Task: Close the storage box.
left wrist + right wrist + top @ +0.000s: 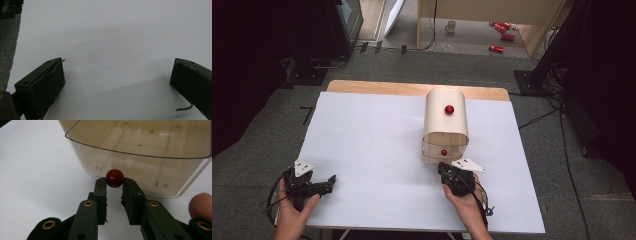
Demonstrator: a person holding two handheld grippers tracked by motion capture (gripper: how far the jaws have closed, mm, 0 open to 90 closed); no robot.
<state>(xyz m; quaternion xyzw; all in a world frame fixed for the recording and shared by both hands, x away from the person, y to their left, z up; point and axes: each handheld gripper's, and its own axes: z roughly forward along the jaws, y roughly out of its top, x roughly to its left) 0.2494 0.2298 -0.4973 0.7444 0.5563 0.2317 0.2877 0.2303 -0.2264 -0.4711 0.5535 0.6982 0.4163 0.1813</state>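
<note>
In the high view, a cream drawer unit (445,125) with a rounded top stands on the white table (377,150), toward the far right of its middle. A red knob sits on its upper face (449,109), and a second red knob (444,152) shows on a clear drawer lower down at the front. The right tool (442,166) is held by the person's right hand (464,200) just in front of the unit, its tips at a third red knob (441,164) at the bottom drawer. The left tool (331,181) lies low over the table near the left front corner, well apart from the unit, held by the left hand (294,210). Beyond the table, on the floor, are red cans (502,30) and a mug (451,26).

In the left gripper view, the left tool (117,75) stands wide open, its two black jaws far apart with nothing between them, over the bare white table (112,32).

In the right gripper view, the right tool (114,183) is closed on the red knob (114,178) of the clear drawer (140,157); both jaw tips touch the ball from either side. The drawer's transparent front curves behind the knob, and its inside looks bare apart from small specks. A fingertip (200,206) shows at the right edge.
</note>
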